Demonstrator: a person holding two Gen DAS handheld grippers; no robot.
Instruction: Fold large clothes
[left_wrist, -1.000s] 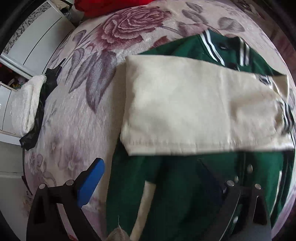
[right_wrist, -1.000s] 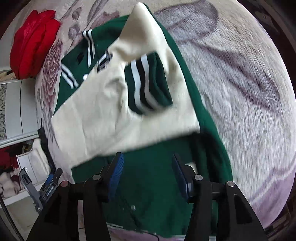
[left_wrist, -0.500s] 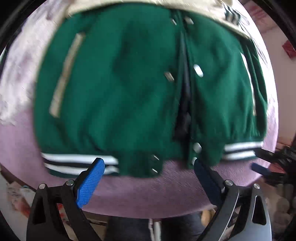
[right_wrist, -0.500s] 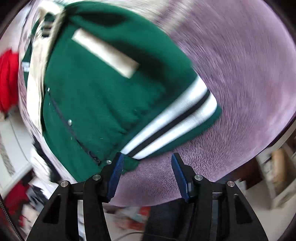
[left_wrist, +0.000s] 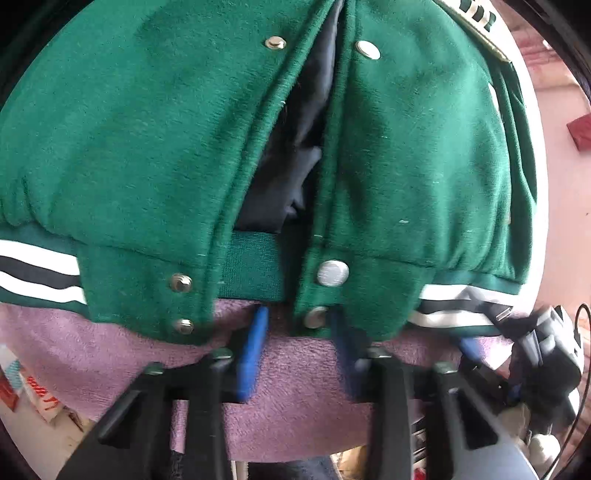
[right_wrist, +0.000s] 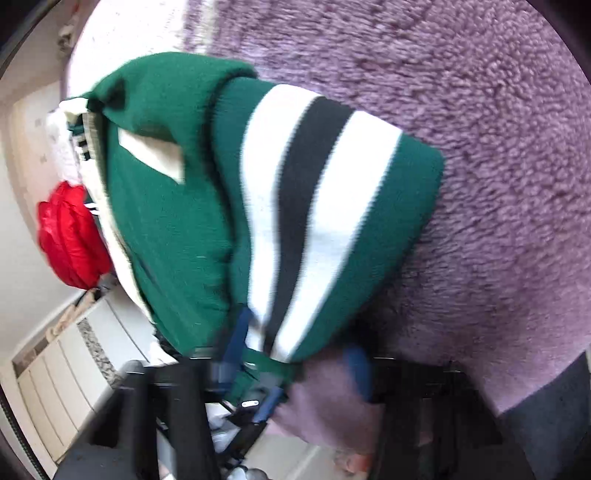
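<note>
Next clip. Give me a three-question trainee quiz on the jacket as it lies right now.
1. True or false: the green jacket is snapped shut down its front.
2. The hem band is striped: A) white, black, white; B) red, white, red; C) plain yellow.
3. Fill in: the jacket lies on a ___ fleece blanket.

Key: 1 false, since dark lining shows in the gap between the front panels; 2 A; 3 purple.
</note>
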